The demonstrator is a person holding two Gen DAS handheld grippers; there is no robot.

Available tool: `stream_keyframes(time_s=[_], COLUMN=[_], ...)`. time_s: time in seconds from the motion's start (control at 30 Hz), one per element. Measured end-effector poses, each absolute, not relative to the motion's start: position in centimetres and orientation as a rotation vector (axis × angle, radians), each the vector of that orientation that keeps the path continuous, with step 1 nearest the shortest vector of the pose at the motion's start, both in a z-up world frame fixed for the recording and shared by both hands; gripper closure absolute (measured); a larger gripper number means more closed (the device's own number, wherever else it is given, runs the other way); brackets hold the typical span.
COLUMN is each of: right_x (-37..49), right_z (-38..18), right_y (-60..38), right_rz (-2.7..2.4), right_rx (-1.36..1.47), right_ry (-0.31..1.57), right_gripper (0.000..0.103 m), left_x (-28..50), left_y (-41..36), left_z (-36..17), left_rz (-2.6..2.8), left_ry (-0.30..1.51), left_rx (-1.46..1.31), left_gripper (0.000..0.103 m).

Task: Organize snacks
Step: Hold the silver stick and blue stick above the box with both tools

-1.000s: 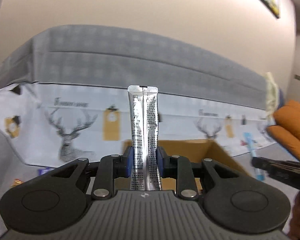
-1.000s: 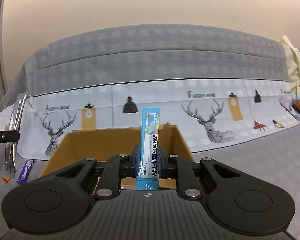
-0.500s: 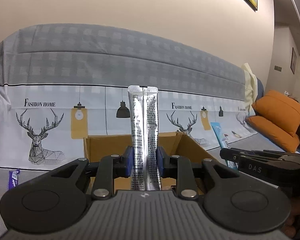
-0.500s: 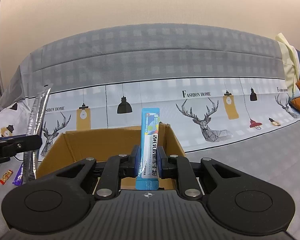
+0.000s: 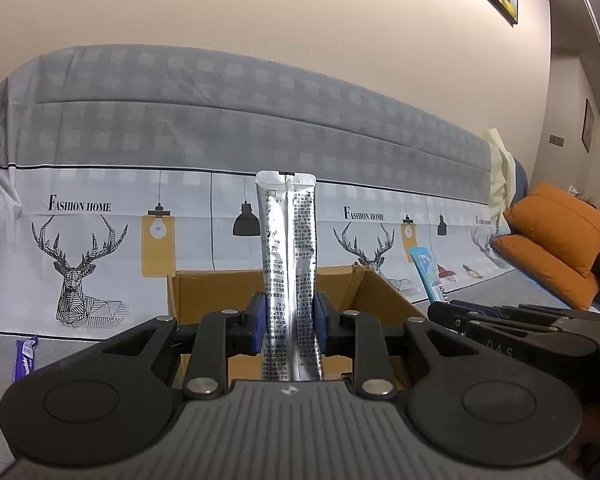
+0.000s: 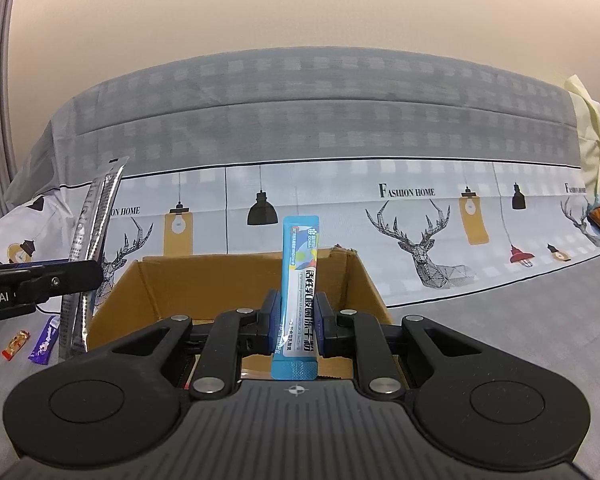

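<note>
Your left claw (image 5: 289, 322) grips one silver stick sachet (image 5: 288, 264) upright; your right claw (image 6: 295, 322) grips one blue stick sachet (image 6: 298, 292) upright. Both are held at the near side of one open cardboard box (image 6: 204, 280). Two small snacks lie on the grey cover beyond the box's left side: one purple bar (image 6: 44, 340), one orange candy (image 6: 16, 345).

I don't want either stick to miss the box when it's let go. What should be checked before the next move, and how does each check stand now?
1. Left gripper clamped on the silver sachet: ok.
2. Right gripper clamped on the blue sachet: ok.
3. Cardboard box open, flaps out of the way: ok.
4. Sachets directly above the opening: cannot tell; both views look across the box, not down.
5. The two grippers clear of each other: ok, apart in both views.
6. Room on the box floor: cannot tell, mostly hidden.
</note>
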State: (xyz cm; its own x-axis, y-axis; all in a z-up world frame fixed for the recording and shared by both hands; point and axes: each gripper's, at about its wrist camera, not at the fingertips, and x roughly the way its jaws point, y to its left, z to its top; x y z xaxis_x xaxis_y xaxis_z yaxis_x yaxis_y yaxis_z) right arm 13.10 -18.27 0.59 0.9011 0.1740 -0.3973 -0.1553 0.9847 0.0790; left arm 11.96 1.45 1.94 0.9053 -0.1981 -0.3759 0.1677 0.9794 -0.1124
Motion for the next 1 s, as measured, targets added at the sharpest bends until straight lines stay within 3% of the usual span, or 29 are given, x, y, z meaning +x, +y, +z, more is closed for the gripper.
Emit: stream_keyframes(time_s=[1.0], right_x=[13.43], right_z=[0.53], right_y=[-18.18], right_rz=[0.190], right_rx=[0.031], right_ry=[0.419], right_gripper=[0.084], left_x=[11.99], left_y=[1.50], left_z=[1.92], left_rz=[-0.192], left_ry=[0.395], left_rx=[-0.082], left_gripper=[0.075])
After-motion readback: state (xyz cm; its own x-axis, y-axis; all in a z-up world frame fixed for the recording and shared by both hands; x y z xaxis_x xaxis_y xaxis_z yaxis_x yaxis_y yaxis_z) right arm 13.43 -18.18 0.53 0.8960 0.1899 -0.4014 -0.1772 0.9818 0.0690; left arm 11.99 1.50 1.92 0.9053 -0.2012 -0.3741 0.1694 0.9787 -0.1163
